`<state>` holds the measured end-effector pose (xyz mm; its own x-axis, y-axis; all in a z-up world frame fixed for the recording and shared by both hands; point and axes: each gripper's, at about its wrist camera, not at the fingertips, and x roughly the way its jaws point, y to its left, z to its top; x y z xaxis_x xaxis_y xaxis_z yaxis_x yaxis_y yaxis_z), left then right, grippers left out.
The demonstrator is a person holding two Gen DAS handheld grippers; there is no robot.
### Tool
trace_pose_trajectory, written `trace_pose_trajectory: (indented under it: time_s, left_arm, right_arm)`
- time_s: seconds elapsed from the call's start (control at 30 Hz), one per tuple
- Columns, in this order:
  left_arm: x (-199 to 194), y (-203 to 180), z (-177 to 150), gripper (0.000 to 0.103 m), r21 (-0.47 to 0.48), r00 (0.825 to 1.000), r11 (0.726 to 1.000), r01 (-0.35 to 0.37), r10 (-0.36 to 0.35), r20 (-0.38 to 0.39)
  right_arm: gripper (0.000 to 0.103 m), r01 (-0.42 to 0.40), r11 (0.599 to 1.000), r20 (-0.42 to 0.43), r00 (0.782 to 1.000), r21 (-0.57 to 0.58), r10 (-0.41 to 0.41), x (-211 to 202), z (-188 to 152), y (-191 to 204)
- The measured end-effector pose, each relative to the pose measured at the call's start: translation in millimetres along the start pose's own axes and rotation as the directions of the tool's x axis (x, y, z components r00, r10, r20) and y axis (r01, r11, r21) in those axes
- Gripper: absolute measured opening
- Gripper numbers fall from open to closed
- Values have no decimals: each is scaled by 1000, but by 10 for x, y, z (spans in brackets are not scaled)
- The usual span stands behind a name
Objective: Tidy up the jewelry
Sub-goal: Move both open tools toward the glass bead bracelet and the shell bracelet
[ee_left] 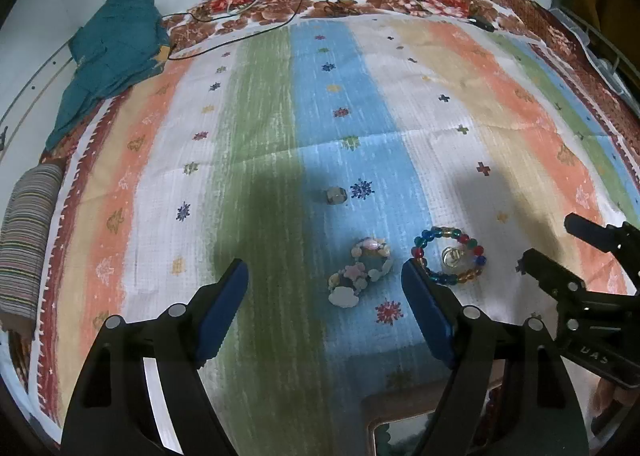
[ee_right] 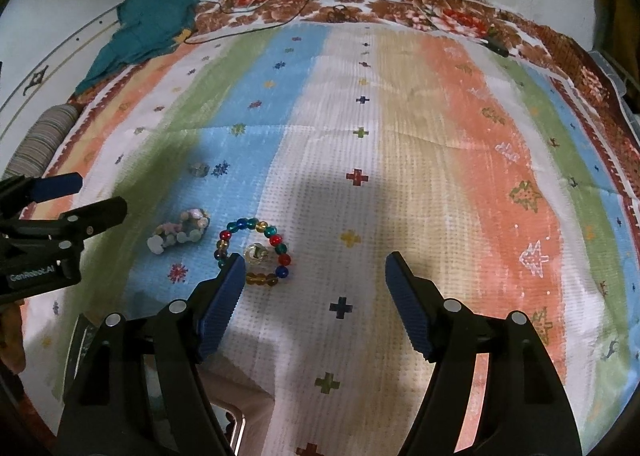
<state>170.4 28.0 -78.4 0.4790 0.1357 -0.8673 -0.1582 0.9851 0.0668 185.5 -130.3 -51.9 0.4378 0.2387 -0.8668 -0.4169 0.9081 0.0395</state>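
The left hand-held gripper (ee_left: 324, 296) is seen with its ridged blue pads spread wide apart and nothing clamped; the right hand-held gripper (ee_right: 314, 284) is likewise held apart and empty. Both are poised above a woven, waffle-textured cloth (ee_left: 260, 136) striped in green, blue, white and orange. Between the left pads, toward 1 o'clock, a bracelet of pastel shell-like charms (ee_left: 360, 272) is coiled on the blue stripe. A round bracelet of glossy coloured beads (ee_right: 256, 252) is found at the right gripper's 10 o'clock, just beside its left pad, with a clear faceted ring (ee_right: 256, 254) inside it. Farther off, at 12 o'clock in the left view, a small glassy ring (ee_left: 336, 196) lies apart.
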Motion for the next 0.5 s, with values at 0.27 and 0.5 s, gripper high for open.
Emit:
trace_pose_trajectory:
  time_s: [0.27, 0.5]
  left_arm:
    - [140, -21, -7, 79, 4, 999, 1000, 15, -15, -36]
    - [319, -6, -31, 79, 10, 996, 1000, 19, -18, -82]
  right_arm:
    - [72, -4, 1000, -28, 1000, -4, 4, 144, 30, -1]
    - [72, -4, 1000, -62, 998, -7, 4, 308, 40, -7]
